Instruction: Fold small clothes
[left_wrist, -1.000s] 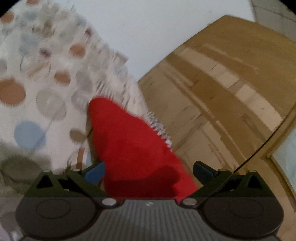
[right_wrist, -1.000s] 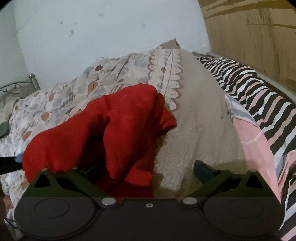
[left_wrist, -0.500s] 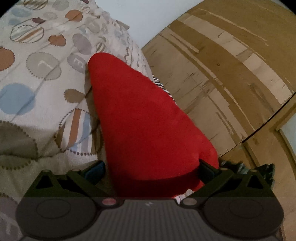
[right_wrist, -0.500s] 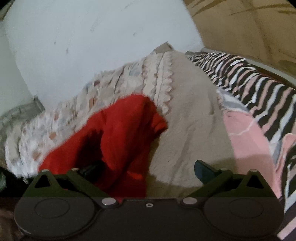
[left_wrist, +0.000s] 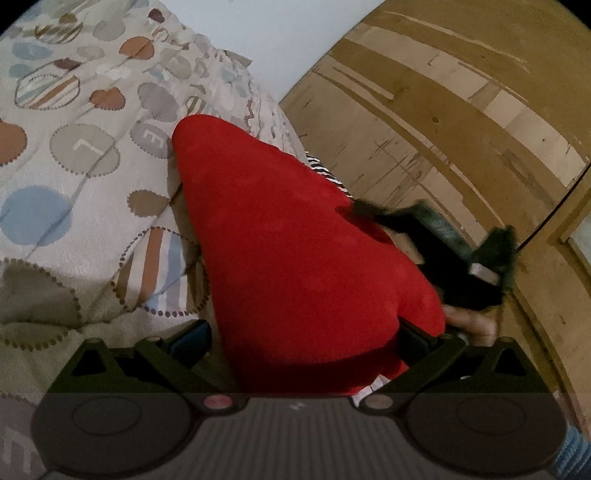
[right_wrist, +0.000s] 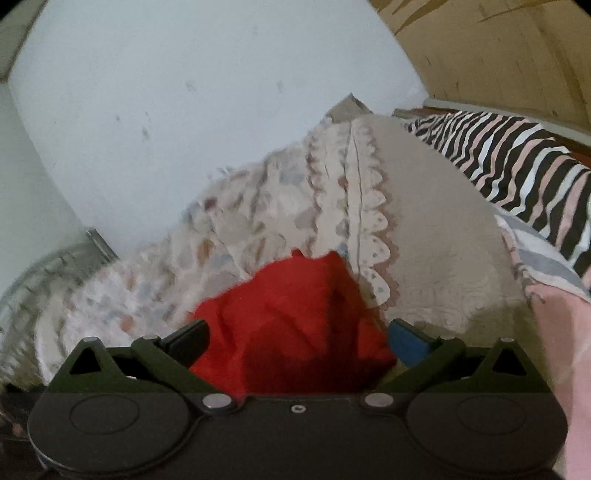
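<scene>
A red fleece garment (left_wrist: 295, 251) lies on the patterned bedspread (left_wrist: 74, 155). It runs from between the fingers of my left gripper (left_wrist: 303, 336) out to a rounded tip. That gripper is open, its fingers wide apart on either side of the cloth. At the cloth's right edge in the left wrist view, the other gripper (left_wrist: 454, 258) shows blurred and dark, with a hand behind it. In the right wrist view the bunched red garment (right_wrist: 295, 325) sits between the spread fingers of my right gripper (right_wrist: 297, 338), which is open.
A wooden wardrobe or door panel (left_wrist: 461, 122) stands along the right of the bed. A striped black, white and pink pillow (right_wrist: 517, 162) and a pink cloth (right_wrist: 565, 332) lie to the right. A pale wall (right_wrist: 184, 110) is behind, with a metal bed rail (right_wrist: 55, 266) at the left.
The left gripper has come closer over the red garment. The right gripper has swung in to the cloth's right edge, and the cloth now sits low between its fingers.
</scene>
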